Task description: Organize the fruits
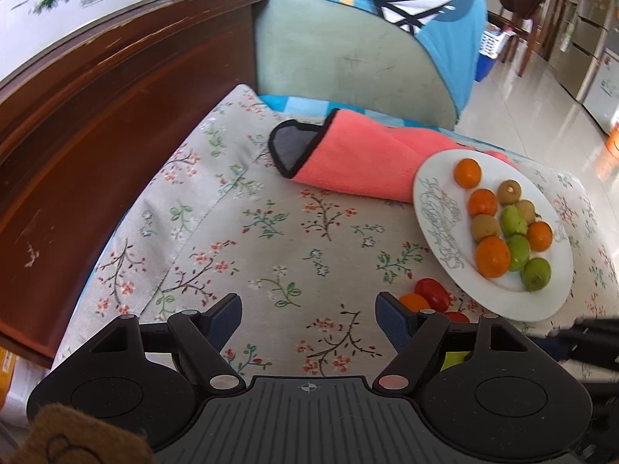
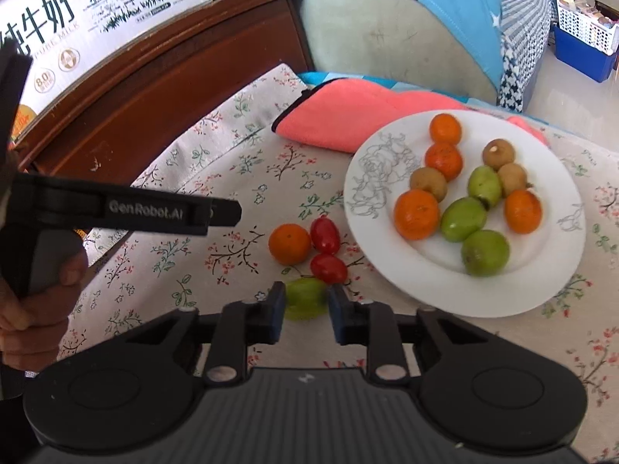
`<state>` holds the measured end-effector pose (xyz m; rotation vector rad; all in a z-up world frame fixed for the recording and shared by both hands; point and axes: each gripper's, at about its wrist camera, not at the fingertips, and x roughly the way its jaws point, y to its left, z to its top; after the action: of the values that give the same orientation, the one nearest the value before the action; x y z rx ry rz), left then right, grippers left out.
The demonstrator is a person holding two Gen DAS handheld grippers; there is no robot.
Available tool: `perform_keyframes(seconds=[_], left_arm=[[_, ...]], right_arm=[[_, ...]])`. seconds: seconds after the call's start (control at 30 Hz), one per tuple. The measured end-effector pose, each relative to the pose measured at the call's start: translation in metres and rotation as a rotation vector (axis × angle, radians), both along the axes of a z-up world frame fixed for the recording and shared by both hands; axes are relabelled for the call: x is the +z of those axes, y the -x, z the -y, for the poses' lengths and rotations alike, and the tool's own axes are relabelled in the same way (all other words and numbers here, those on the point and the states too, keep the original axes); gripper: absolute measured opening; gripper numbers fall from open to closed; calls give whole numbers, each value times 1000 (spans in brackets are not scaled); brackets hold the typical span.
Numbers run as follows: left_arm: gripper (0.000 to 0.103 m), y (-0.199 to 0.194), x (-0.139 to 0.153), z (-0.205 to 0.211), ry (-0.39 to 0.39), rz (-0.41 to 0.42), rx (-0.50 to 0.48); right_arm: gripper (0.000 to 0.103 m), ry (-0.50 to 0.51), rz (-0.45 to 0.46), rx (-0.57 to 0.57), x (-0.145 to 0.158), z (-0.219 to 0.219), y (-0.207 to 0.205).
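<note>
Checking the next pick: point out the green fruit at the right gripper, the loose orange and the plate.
green fruit [image 2: 305,297], right wrist view, its top.
loose orange [image 2: 290,243], right wrist view, its middle.
plate [image 2: 371,201], right wrist view, bare left part.

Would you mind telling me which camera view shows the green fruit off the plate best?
The right wrist view: the green fruit sits between the right gripper pads, shut on it. The left wrist view shows only a sliver behind the left gripper.
</note>
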<state>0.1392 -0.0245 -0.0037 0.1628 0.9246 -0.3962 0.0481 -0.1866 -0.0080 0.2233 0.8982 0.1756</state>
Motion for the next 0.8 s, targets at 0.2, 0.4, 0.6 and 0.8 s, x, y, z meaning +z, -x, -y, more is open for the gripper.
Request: perform_keyframes(seconds=[0.2, 0.4, 0.6, 0.8], left_arm=[[76, 7, -4, 11, -47, 35, -52], [76, 3, -4, 9, -37, 29, -25], [76, 3, -3, 8, -30, 34, -43], [76, 7, -4, 11, -28, 45, -84]], right_arm=[[24, -46, -20, -8, -1, 14, 6], [37, -64, -19, 8, -4, 6, 2], [39, -31, -32, 26, -13, -11, -9], [34, 32, -32, 58, -17, -19, -6]])
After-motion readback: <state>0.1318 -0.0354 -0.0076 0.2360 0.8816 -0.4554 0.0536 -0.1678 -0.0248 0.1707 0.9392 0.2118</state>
